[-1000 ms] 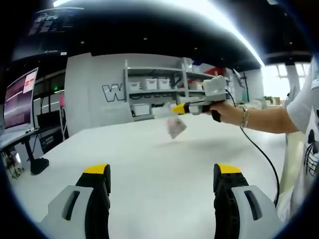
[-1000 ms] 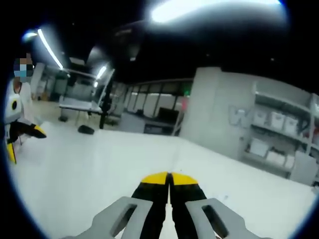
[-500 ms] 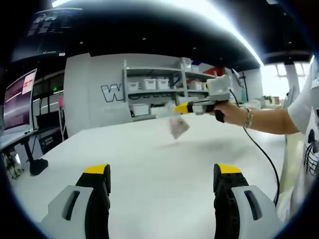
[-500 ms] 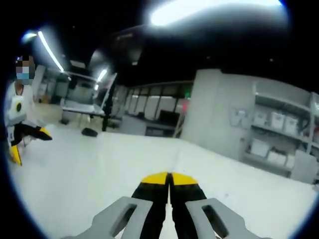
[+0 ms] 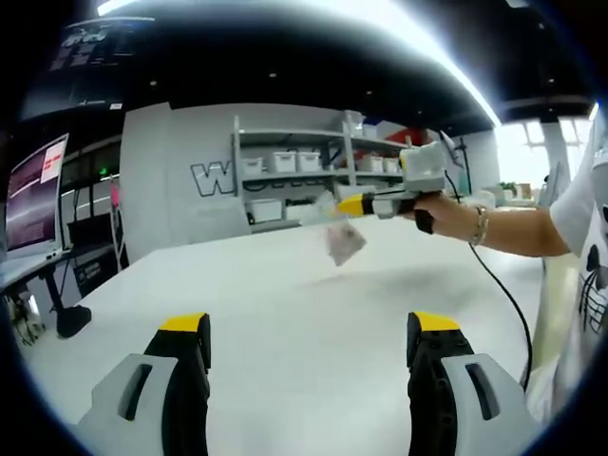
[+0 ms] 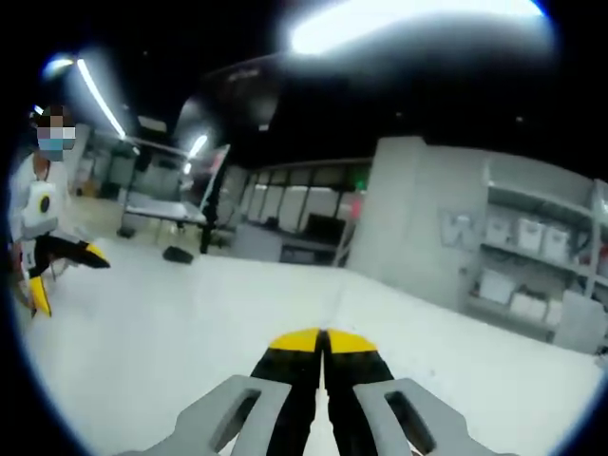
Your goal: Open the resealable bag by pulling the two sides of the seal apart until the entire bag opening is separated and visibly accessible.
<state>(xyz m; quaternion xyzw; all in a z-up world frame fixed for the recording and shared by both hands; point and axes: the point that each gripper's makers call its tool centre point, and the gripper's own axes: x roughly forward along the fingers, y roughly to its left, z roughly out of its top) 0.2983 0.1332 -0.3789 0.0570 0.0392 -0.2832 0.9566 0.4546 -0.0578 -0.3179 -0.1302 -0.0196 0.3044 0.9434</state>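
Desk [image 5: 285,313] broad, white and bare in front of the left hand-held gripper [image 5: 309,332], whose yellow-tipped jaws stand spread wide and grip nothing, hovering low over the near part of the surface. Farther out, toward the desk's far right side, right hand-held gripper [image 5: 353,205] held up in the air by a person's hand [image 5: 439,215], wrist with a bracelet, a black cable trailing down from it toward the right edge. Resealable bag [image 5: 342,239] hanging from that gripper's yellow tips, small, translucent, with something pale pinkish inside, clear of the desk with a faint shadow under it; blurred, so whether the seal is parted cannot be told. In the right gripper view, the right hand-held gripper [image 6: 324,338] with jaws pressed together, yellow tips meeting, pinching the bag, though the bag itself hidden between and below them. Left hand-held gripper small at that view's left margin [image 6: 40,290], beside the person's white shirt [image 6: 38,204]. Beyond the desk's far edge, a grey wall with large lettering [image 5: 214,177], shelving [image 5: 294,176] carrying white bins, a monitor [image 5: 38,195] at the far left, and long ceiling lights [image 6: 100,95] overhead.
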